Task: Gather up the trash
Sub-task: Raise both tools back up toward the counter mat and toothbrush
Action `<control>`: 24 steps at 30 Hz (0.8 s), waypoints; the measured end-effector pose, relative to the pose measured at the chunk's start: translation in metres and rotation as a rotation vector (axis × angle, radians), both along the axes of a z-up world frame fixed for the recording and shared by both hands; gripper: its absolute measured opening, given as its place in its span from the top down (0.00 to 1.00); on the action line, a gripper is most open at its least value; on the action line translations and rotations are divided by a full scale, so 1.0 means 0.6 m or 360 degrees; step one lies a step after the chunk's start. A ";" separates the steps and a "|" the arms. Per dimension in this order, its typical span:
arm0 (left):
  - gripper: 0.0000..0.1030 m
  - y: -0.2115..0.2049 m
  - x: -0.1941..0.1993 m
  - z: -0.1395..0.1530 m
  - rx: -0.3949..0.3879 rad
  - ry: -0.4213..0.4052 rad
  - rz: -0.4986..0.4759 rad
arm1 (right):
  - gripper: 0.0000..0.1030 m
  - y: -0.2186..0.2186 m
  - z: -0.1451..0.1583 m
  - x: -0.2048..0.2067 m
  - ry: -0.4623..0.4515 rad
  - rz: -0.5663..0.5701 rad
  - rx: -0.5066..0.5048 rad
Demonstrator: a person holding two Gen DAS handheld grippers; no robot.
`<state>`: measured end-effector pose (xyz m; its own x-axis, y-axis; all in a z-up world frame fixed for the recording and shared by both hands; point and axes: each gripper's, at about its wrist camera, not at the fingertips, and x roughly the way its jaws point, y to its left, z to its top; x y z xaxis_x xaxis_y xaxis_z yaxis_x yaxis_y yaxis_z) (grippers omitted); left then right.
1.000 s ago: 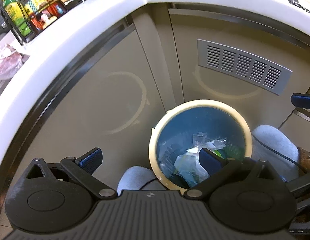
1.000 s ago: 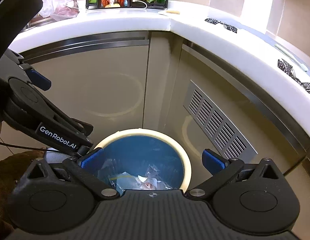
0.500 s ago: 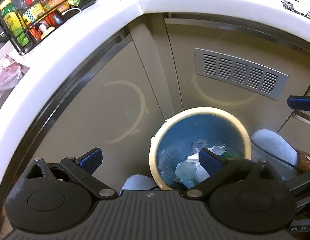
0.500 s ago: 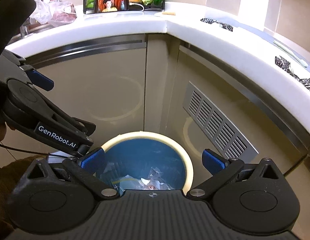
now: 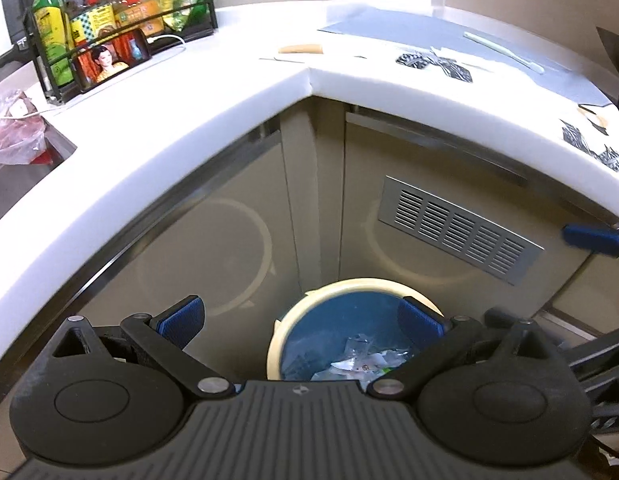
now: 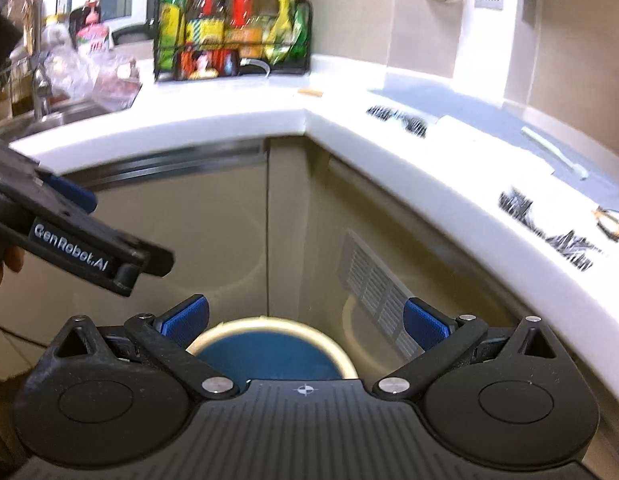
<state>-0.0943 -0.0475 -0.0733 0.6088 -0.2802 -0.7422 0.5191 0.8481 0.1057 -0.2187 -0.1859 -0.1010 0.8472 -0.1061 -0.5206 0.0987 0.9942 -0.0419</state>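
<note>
A round bin (image 5: 351, 285) with a cream rim and blue inside stands on the floor in the cabinet corner, holding crumpled clear and white trash (image 5: 363, 360). My left gripper (image 5: 300, 318) is open and empty above the bin's near left side. My right gripper (image 6: 305, 318) is also open and empty, with the bin (image 6: 269, 323) low between its fingers. Black-and-white wrappers (image 5: 433, 62) (image 6: 397, 118) lie on the white countertop, with more of these wrappers (image 6: 549, 226) further right. The left gripper's body (image 6: 81, 248) shows at the left of the right wrist view.
A white L-shaped countertop (image 6: 229, 120) overhangs beige cabinet doors with a metal vent (image 5: 461, 230). A black rack of bottles (image 6: 229, 32), a plastic bag (image 6: 105, 80), a faucet and sink (image 6: 37, 84), a small brown stick (image 6: 309, 92) and a pale toothbrush-like item (image 6: 553, 152) sit on top.
Both grippers have lifted and tilted up away from the bin, so it sinks low in both views and the countertop comes into sight. Both stay open.
</note>
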 end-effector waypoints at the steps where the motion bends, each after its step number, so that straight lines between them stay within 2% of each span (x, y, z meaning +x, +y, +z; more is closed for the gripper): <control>1: 0.00 -0.002 0.002 0.003 0.0006 -0.0004 0.0005 | 0.00 -0.005 0.006 -0.001 -0.0021 -0.0011 -0.0001; 4: 0.00 -0.007 0.007 0.009 0.0032 0.0006 -0.0008 | 0.00 -0.021 0.025 -0.001 -0.0078 -0.0052 -0.0014; 7: 0.00 -0.015 0.004 0.011 0.0040 0.0029 -0.0096 | 0.00 -0.042 0.046 -0.005 -0.0151 -0.0117 -0.0040; 12: 0.00 -0.036 -0.009 0.015 0.0056 -0.0052 -0.0209 | 0.00 -0.092 0.086 -0.017 -0.0301 -0.0312 -0.0063; 16: 0.00 -0.046 -0.011 0.021 0.0033 -0.0054 -0.0245 | 0.00 -0.140 0.108 -0.012 -0.0349 -0.0417 -0.0049; 20: 0.00 -0.049 -0.009 0.029 0.0028 -0.0079 -0.0231 | 0.00 -0.187 0.131 0.006 -0.0365 -0.0482 -0.0038; 24: 0.00 -0.048 0.002 0.031 0.0046 -0.0064 -0.0172 | 0.00 -0.245 0.158 0.043 -0.0452 -0.0644 -0.0053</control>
